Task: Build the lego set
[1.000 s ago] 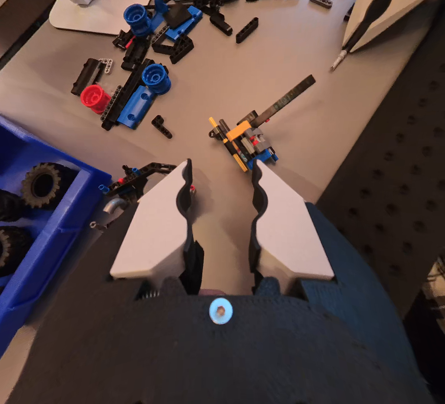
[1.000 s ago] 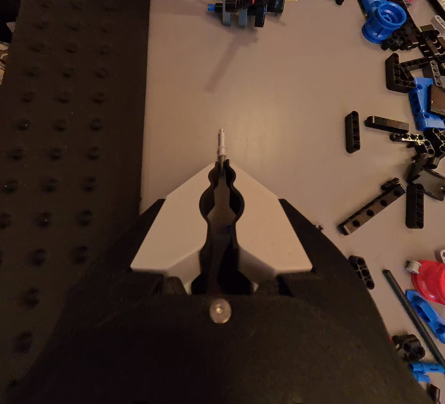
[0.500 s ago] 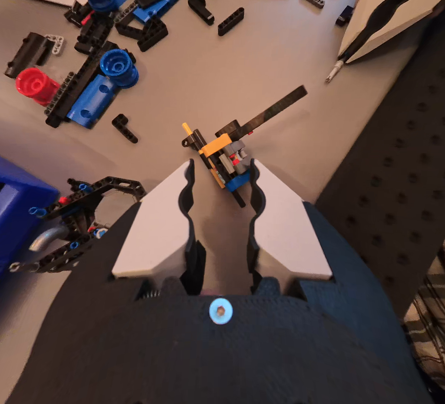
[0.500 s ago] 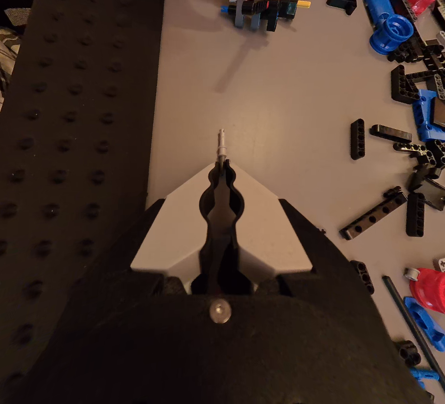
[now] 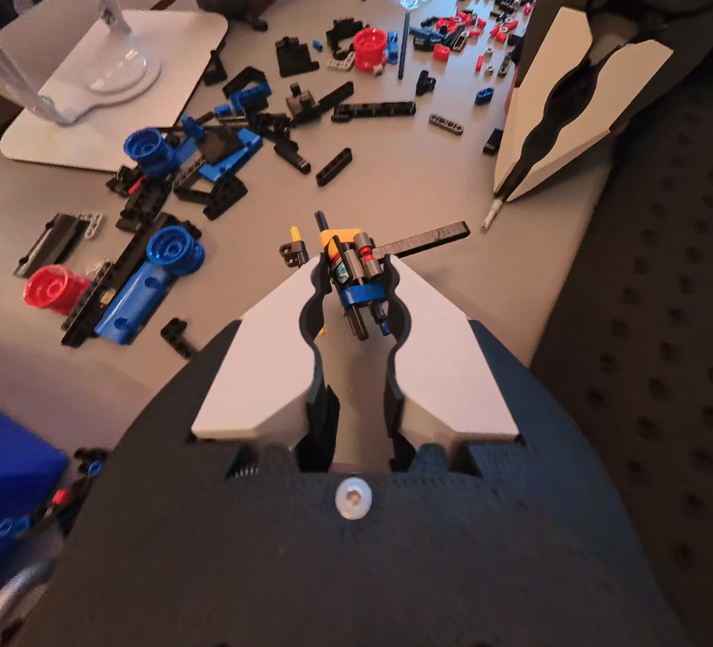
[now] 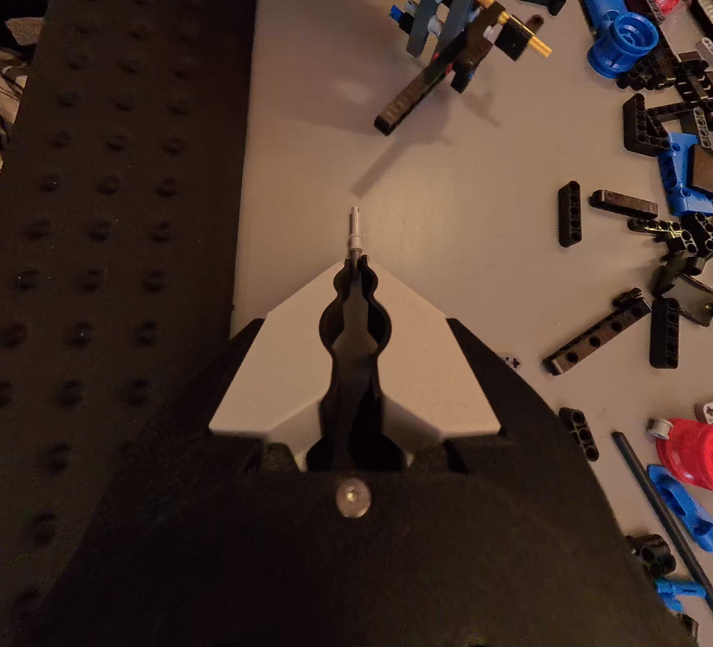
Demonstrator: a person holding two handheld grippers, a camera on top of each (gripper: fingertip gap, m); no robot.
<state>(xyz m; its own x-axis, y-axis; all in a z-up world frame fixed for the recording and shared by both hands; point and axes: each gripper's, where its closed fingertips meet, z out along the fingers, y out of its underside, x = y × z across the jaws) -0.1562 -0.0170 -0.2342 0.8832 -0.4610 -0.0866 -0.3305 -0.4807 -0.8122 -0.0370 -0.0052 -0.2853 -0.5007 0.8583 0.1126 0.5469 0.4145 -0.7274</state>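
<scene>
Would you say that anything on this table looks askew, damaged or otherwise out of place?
Nothing looks damaged. The small orange, grey and black lego assembly sits tilted between the left gripper fingers, its long black beam jutting sideways. The right gripper pinches a thin grey pin. Loose parts are strewn across the grey table.

Matt, grainy black plastic covers the left claw (image 5: 353,270), its pale finger plates smooth and flat, with a shiny metal screw (image 5: 353,499) set in the body. The small assembly (image 5: 349,262) between the fingers shows glossy plastic in orange, blue and grey. The counter (image 5: 405,181) looks smooth with a soft satin sheen. The right claw (image 6: 355,262) pinches a pale grey pin (image 6: 355,231), probably plastic. Beside the counter lies a dark studded mat (image 6: 115,165), dull, perhaps rubber.
</scene>
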